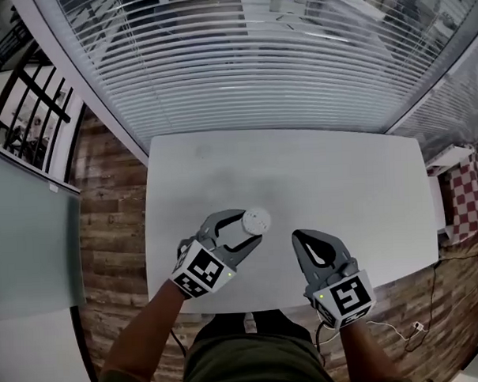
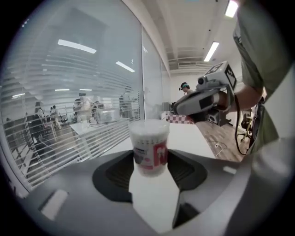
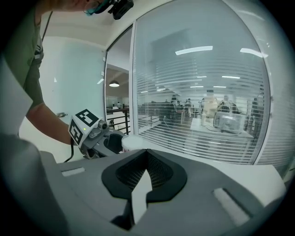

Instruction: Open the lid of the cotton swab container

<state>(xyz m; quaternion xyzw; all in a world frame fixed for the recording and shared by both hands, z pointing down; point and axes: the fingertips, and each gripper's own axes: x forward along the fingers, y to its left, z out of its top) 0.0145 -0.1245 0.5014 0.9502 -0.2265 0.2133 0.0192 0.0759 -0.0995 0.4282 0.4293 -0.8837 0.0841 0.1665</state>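
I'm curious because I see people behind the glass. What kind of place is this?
Probably an office. A glass wall with slatted blinds shows people at desks beyond. Long strip lights run along the ceiling, and a plain white table stands by the glass.

Bright, flat, cool light all round. Ceiling strips glow at 1 o'clock in the left gripper view, and light streaks glare on the glass. The pale table shows only faint, soft shadow. Fisheye bends the blinds, and both gripper views go black at the corners. The tub, close up, looks soft.
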